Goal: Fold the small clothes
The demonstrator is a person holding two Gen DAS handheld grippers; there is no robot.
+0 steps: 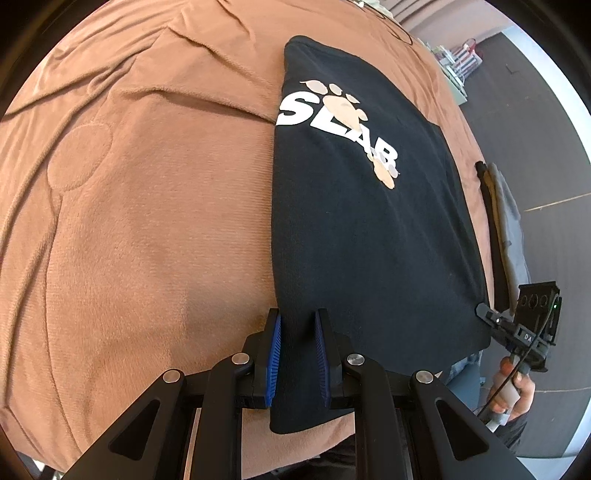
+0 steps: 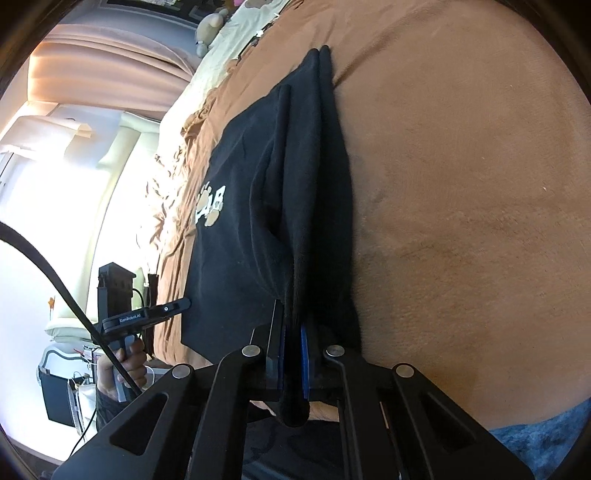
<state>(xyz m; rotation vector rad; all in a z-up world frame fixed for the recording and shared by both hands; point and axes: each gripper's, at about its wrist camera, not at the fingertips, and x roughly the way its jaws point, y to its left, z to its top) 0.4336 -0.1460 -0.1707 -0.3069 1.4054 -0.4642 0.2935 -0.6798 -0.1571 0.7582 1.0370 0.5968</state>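
Note:
A black T-shirt (image 1: 362,229) with a white "SLAB" print and tan paw prints lies on a brown blanket (image 1: 147,221). My left gripper (image 1: 297,332) is open, its blue pads (image 1: 275,354) straddling the shirt's near left corner, where the cloth lies flat between them. My right gripper (image 2: 293,332) is shut on a pinched-up ridge of the black shirt (image 2: 295,184), which runs away from the fingers in bunched folds. In the left wrist view the right gripper (image 1: 487,314) sits at the shirt's near right corner, held by a hand (image 1: 517,391). The left gripper (image 2: 177,306) touches the shirt's edge in the right wrist view.
The blanket covers a bed, with a cream pillow area (image 2: 236,33) at its head. Folded grey and dark garments (image 1: 502,221) lie by the bed's right edge. Dark floor (image 1: 535,129) lies beyond that edge. A black cable (image 2: 55,266) crosses the right wrist view.

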